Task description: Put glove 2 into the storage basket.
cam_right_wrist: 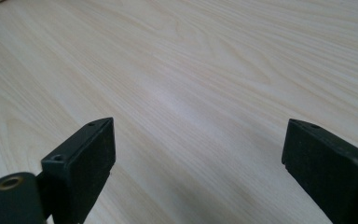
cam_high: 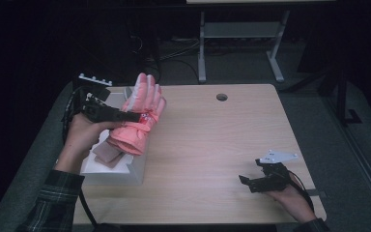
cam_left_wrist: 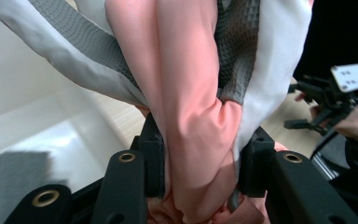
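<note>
A pink winter glove [cam_high: 139, 116] with grey and white palm panels hangs over the white box [cam_high: 125, 169] at the table's left. My left gripper [cam_high: 136, 116] is shut on it near the wrist, fingers of the glove pointing up and away. In the left gripper view the pink fabric [cam_left_wrist: 191, 121] is pinched between the two black jaws, and the grey textured palm [cam_left_wrist: 70, 42] fans out above. My right gripper [cam_high: 249, 181] rests low over the table's near right, open. In the right gripper view its jaws stand wide apart over bare wood [cam_right_wrist: 191, 93].
The white box holds a brownish folded item [cam_high: 107, 153]. A cable hole [cam_high: 221, 97] is at the table's far middle. A white desk frame [cam_high: 241, 43] stands on the floor beyond. My right gripper [cam_left_wrist: 326, 100] also appears far off in the left gripper view.
</note>
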